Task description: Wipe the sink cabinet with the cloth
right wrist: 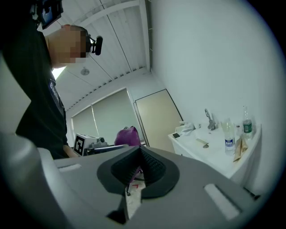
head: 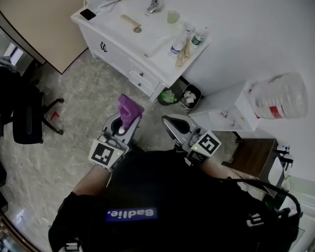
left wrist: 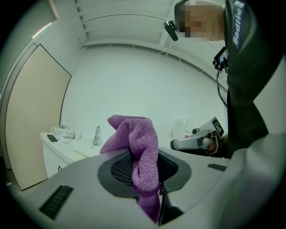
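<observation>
The white sink cabinet (head: 123, 55) stands ahead at the top of the head view, with a faucet (head: 153, 6) on its top. It also appears far off in the left gripper view (left wrist: 56, 159) and in the right gripper view (right wrist: 203, 150). My left gripper (head: 127, 120) is shut on a purple cloth (head: 129, 109), which bunches up above the jaws (left wrist: 136, 147). It is held over the floor, well short of the cabinet. My right gripper (head: 173, 123) is beside it, shut with nothing held (right wrist: 135, 172).
Bottles (head: 178, 45), a cup (head: 173, 17) and a black phone (head: 87, 14) sit on the cabinet top. A small bin (head: 190, 96) stands at its right corner. A black office chair (head: 22, 113) is at left, a white shelf with a big jug (head: 278, 96) at right.
</observation>
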`<state>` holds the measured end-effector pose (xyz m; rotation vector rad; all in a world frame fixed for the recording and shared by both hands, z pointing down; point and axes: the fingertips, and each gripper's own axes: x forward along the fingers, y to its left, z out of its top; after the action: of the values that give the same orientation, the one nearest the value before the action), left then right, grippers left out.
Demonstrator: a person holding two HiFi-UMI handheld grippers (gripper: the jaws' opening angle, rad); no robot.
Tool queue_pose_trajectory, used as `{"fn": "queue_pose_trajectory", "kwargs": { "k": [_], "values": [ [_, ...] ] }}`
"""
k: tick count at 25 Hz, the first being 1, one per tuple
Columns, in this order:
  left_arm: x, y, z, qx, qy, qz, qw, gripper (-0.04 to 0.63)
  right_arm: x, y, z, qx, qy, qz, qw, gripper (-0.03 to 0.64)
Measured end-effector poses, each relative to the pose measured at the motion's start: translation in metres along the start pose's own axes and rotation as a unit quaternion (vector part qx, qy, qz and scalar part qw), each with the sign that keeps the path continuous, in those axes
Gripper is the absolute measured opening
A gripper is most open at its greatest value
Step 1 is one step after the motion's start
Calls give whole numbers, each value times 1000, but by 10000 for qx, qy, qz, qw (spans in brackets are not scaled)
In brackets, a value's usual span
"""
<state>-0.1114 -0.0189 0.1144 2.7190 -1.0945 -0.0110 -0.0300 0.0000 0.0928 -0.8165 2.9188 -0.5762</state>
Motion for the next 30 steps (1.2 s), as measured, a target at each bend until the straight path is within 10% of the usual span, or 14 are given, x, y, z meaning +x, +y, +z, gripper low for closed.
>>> {"fn": "queue_pose_trajectory", "kwargs": {
  "k": [17,30],
  "values": [
    [83,65,-36,-222,238,1029,9942,84,9,-99,-25,317,719,550,9954,-3],
    [134,183,-120,-138,-43,2012,9794,84,21,-149,-150,802,1132,780,9873,-3]
  ]
}}
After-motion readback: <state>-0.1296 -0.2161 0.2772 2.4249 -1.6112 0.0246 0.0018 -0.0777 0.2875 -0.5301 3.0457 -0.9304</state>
